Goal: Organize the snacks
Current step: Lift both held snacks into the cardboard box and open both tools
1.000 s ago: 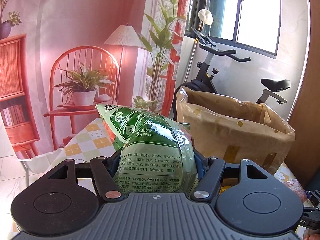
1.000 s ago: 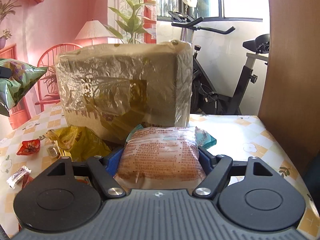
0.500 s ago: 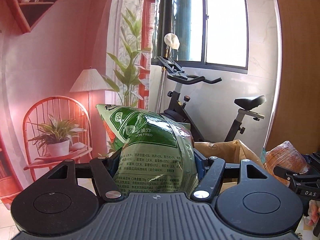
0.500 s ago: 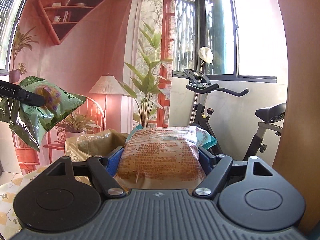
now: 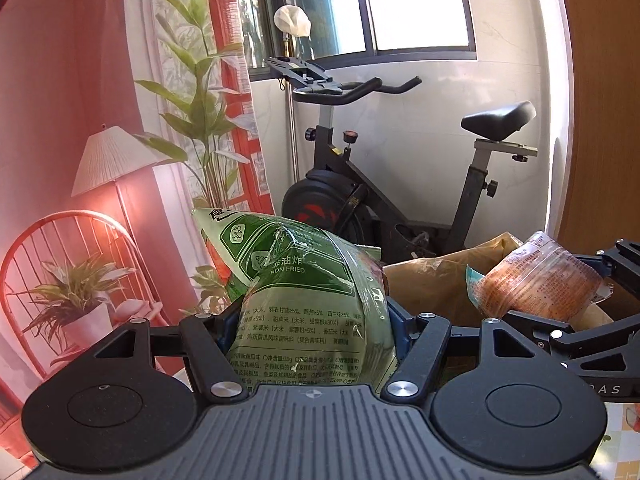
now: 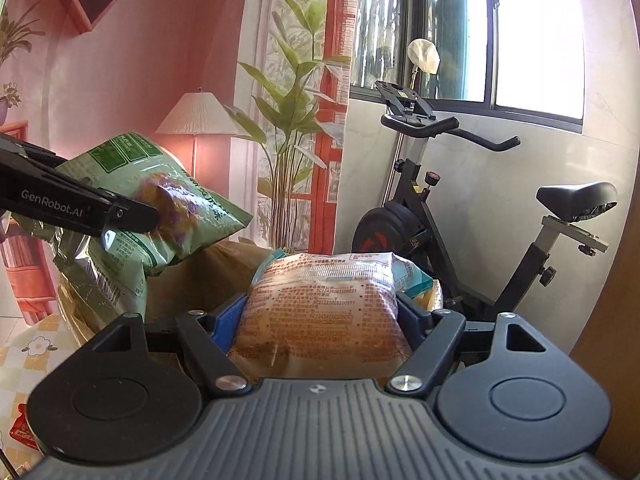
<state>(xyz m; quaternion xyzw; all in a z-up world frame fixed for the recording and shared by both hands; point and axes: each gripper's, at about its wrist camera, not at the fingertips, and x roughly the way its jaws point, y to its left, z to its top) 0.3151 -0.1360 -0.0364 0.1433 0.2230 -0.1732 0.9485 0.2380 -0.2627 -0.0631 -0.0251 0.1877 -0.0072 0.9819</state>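
We carry two snacks at once above the brown paper bag (image 5: pixel 432 280): our left gripper (image 5: pixel 312 320) is clamped on a green snack packet (image 5: pixel 304 292), our right gripper (image 6: pixel 320 316) on an orange one (image 6: pixel 324 308). Both packets hang over the bag's open mouth, likely so we can drop them straight inside.

Glossy crinkled plastic green snack bag (image 5: pixel 308 300), shiny orange wrapper (image 6: pixel 324 312), matt black plastic tool (image 5: pixel 314 328)

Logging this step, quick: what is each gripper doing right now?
Left gripper: shut on the green snack bag.
Right gripper: shut on the orange snack packet.
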